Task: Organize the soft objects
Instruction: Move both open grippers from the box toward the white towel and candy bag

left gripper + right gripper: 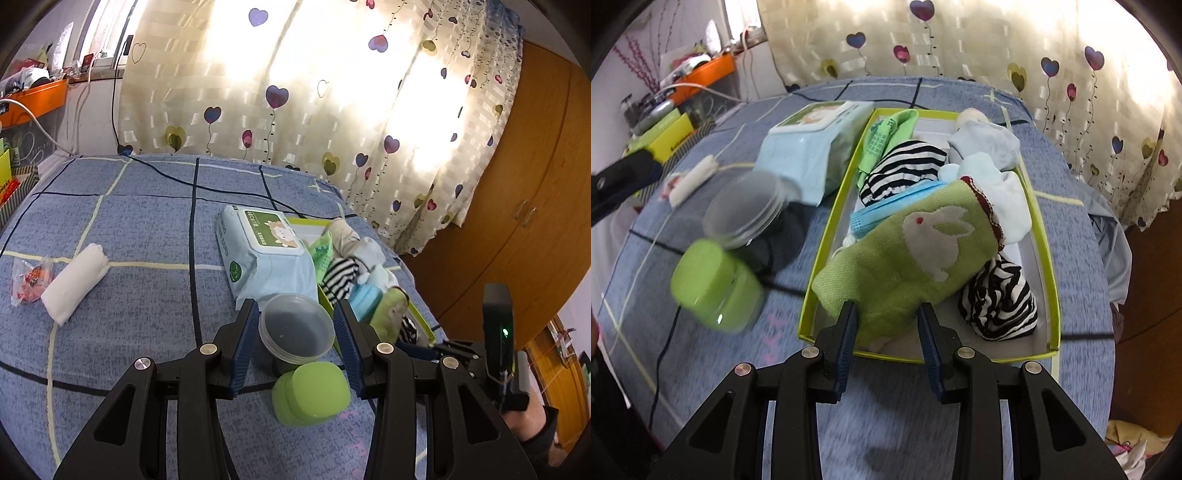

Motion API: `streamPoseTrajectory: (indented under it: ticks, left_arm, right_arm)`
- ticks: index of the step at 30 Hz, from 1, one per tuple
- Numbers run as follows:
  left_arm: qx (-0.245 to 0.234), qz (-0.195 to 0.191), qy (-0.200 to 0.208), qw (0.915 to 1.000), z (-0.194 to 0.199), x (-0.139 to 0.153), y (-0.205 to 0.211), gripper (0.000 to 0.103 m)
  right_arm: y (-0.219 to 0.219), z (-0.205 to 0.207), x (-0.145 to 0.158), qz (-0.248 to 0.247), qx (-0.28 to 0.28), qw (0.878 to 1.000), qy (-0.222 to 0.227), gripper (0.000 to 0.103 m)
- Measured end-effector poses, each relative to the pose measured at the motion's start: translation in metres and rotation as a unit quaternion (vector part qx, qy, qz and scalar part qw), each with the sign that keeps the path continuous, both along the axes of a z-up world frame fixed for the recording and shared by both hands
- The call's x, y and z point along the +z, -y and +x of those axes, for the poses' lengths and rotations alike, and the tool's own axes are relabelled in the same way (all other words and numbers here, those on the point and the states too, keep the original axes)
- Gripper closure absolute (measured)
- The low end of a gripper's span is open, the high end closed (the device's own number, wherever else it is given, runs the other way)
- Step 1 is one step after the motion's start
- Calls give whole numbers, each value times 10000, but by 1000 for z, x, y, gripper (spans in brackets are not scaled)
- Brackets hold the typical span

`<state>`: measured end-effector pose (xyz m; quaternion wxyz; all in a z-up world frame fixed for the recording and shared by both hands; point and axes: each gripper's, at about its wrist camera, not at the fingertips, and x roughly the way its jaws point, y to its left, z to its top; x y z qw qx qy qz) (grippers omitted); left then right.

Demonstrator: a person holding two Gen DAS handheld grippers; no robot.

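Note:
A yellow-green box [827,236] on the blue bed holds striped socks [901,173], pale blue cloths [990,147], a blue mask [871,218] and a green rabbit towel [916,254]. My right gripper [886,314] is open, its fingers on either side of the near end of the towel, which lies in the box. My left gripper [295,314] is open above a clear round tub [295,328] and a green jar [312,393]. A rolled white cloth [75,282] lies at the left. The box also shows in the left wrist view [424,321].
A wet wipes pack [262,251] lies beside the box. A small red-printed packet [31,282] lies next to the white roll. A black cable [207,184] crosses the bed. Curtain behind, wooden wardrobe [517,206] at right, cluttered orange shelf [33,99] at left.

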<state>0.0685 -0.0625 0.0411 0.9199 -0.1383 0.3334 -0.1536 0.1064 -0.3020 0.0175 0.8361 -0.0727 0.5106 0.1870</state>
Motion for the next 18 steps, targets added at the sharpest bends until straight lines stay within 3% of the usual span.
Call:
streamPoseTrajectory:
  ticks: [3, 5, 11, 18]
  left_arm:
    - [9, 29, 0, 10000, -3, -1, -2, 60]
    - [51, 78, -21, 10000, -4, -2, -3, 60]
    - [325, 283, -128, 9990, -8, -8, -14, 60]
    - [591, 427, -140, 9972, -16, -10, -31, 60]
  right_arm:
    - [2, -10, 5, -25, -19, 10000, 68, 64]
    - [4, -15, 9, -14, -68, 9998, 160, 50]
    - [6, -27, 38, 320, -152, 9969, 703, 50]
    - [-13, -28, 58, 534, -15, 9938, 975, 49]
